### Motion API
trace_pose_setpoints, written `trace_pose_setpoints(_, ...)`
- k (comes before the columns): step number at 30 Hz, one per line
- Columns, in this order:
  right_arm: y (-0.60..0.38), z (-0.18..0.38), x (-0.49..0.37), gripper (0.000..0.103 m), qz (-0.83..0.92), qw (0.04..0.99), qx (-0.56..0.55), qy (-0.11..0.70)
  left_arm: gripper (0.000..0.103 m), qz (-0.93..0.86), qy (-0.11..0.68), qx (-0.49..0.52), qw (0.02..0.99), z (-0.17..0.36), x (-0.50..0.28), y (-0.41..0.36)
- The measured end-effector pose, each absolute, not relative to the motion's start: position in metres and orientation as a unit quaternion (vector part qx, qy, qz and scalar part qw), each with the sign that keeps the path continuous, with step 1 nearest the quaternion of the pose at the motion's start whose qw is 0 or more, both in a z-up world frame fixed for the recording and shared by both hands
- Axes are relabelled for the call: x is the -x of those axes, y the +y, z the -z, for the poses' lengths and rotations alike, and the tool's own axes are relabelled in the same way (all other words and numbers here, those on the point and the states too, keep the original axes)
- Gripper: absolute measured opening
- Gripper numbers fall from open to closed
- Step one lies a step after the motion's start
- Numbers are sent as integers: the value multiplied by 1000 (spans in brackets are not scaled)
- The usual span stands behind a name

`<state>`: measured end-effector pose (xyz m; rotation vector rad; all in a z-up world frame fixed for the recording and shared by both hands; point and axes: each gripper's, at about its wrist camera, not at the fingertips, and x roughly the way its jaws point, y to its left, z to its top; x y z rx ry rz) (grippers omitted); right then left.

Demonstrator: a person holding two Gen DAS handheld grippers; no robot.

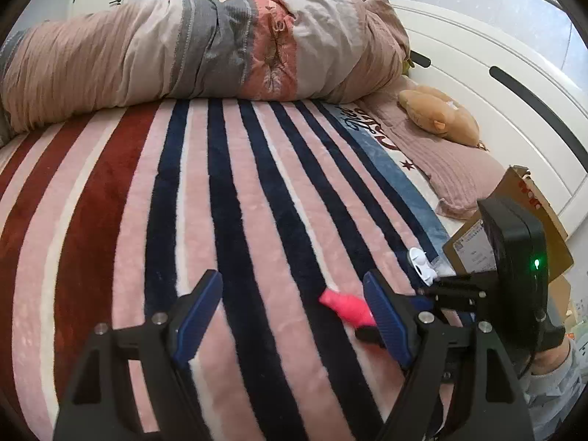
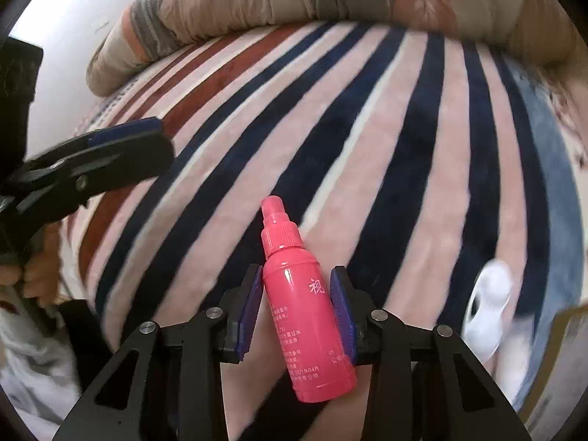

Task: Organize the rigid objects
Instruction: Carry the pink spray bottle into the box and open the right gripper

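Observation:
My right gripper is shut on a pink spray bottle, its blue pads pressing both sides, held just above the striped blanket. The bottle's tip also shows in the left wrist view, beside my left gripper's right finger. My left gripper is open and empty over the blanket; it shows at the left edge of the right wrist view. A small white object lies on the blanket near the cardboard box; it shows blurred in the right wrist view.
A rolled quilt lies across the far side of the bed. A tan plush toy sits on a pink pillow by the white headboard. The right handheld unit is at the right.

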<state>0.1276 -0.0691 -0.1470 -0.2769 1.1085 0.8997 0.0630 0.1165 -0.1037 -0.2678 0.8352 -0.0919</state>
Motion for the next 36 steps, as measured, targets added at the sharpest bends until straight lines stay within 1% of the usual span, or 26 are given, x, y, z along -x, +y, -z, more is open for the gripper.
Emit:
trace_pose_setpoints(1, -70, 148, -123, 39, -412, 743, 137, 509, 77, 45, 405, 129, 904, 104, -63, 116)
trace_pose_setpoints(2, -72, 149, -119, 45, -419, 738, 137, 511, 77, 45, 406, 129, 904, 104, -62, 116)
trace_pose_setpoints(3, -74, 149, -115, 47, -427, 733, 135, 512, 77, 46, 407, 130, 903, 105, -62, 116)
trace_pose_setpoints(5, -79, 151, -110, 48, -431, 729, 135, 515, 77, 52, 413, 136, 899, 106, -63, 115)
trace_pose_setpoints(6, -81, 152, -107, 45, -431, 732, 138, 510, 77, 57, 415, 139, 897, 107, -63, 115)
trace_pose_setpoints(7, -83, 151, -105, 38, -430, 737, 141, 503, 77, 66, 419, 144, 894, 109, -64, 114)
trace_pose_setpoints(8, -85, 151, -103, 26, -425, 747, 143, 491, 77, 79, 425, 151, 889, 111, -64, 113)
trace_pose_setpoints(11, -88, 148, -98, 26, -414, 775, 133, 459, 77, 127, 446, 184, 867, 121, -67, 104)
trace_pose_setpoints(13, -93, 136, -84, 26, -420, 791, 126, 426, 76, 137, 449, 187, 863, 121, -67, 97)
trace_pose_setpoints(17, -105, 103, -61, 26, -449, 800, 99, 384, 76, 175, 421, 196, 868, 103, -63, 82)
trace_pose_setpoints(19, -115, 81, -46, 26, -463, 807, 93, 354, 68, 193, 401, 185, 876, 85, -60, 70)
trace_pose_setpoints(21, -130, 60, -36, 26, -470, 816, 76, 328, 45, 206, 380, 172, 885, 66, -55, 57)
trace_pose_setpoints(24, -153, 36, -26, 26, -471, 828, 46, 300, 42, 217, 339, 162, 901, 33, -42, 40)
trace_pose_setpoints(27, -177, 13, -14, 26, -466, 843, 38, 265, 42, 224, 310, 125, 916, 1, -31, 12)
trace_pose_setpoints(33, -241, -17, -11, 26, -438, 872, 12, 220, 42, 249, 284, 65, 924, -47, -32, -59)
trace_pose_setpoints(36, -277, -20, -13, 26, -412, 887, 2, 211, 42, 257, 282, 29, 924, -58, -44, -102)
